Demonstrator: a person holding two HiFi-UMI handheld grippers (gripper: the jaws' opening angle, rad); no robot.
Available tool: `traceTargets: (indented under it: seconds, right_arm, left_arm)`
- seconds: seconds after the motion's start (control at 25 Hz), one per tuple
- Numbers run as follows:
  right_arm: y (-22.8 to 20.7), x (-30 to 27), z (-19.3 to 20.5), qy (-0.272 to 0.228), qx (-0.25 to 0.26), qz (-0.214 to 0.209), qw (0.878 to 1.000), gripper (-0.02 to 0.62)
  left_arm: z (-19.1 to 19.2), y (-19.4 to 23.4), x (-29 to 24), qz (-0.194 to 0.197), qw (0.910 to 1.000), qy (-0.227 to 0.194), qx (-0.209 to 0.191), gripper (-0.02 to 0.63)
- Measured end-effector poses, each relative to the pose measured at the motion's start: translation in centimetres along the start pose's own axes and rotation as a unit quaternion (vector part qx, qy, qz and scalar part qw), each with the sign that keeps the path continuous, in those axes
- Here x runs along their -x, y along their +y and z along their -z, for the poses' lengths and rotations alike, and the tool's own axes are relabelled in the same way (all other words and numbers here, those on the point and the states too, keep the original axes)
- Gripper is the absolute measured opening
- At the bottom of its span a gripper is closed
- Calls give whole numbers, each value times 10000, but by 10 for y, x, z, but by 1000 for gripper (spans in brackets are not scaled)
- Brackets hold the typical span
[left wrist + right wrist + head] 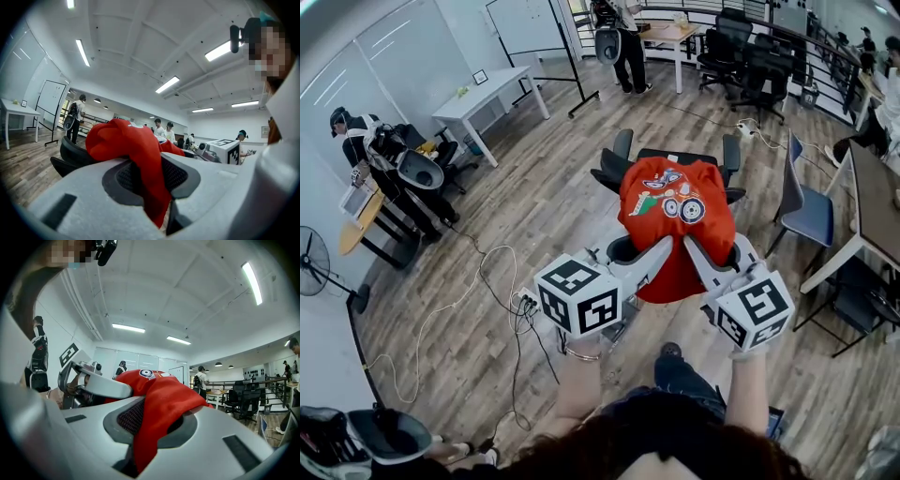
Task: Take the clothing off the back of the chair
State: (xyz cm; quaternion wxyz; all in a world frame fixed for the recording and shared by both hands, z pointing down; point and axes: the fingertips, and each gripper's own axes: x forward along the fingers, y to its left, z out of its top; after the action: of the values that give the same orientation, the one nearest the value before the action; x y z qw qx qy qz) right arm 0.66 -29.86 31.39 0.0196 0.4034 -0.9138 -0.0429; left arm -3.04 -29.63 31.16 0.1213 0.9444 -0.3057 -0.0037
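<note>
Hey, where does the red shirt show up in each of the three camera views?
Head view: red shirt at centre, in front of the black chair.
Left gripper view: shirt at centre, draping down towards the bottom edge.
Right gripper view: shirt at centre, draping down towards the bottom edge.
Shared landmark: the whiteboard on its stand.

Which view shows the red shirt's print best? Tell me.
Head view: the red shirt hangs spread, its print facing the camera. Left gripper view shows only bunched red cloth between the jaws; right gripper view catches one round badge.
</note>
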Motion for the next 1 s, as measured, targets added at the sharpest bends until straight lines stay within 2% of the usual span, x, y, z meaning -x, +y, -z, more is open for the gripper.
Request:
traceTargets:
  seconds: [0.56, 1.0]
  right_arm:
    - [42, 31, -17, -67, 127, 23, 9999, 58]
    - [77, 44, -14, 19, 93, -2, 10000, 58]
  left_arm:
    - [-1, -38, 40, 51, 9999, -128, -62, 101]
    - [10, -54, 72, -7, 9999, -105, 21, 101]
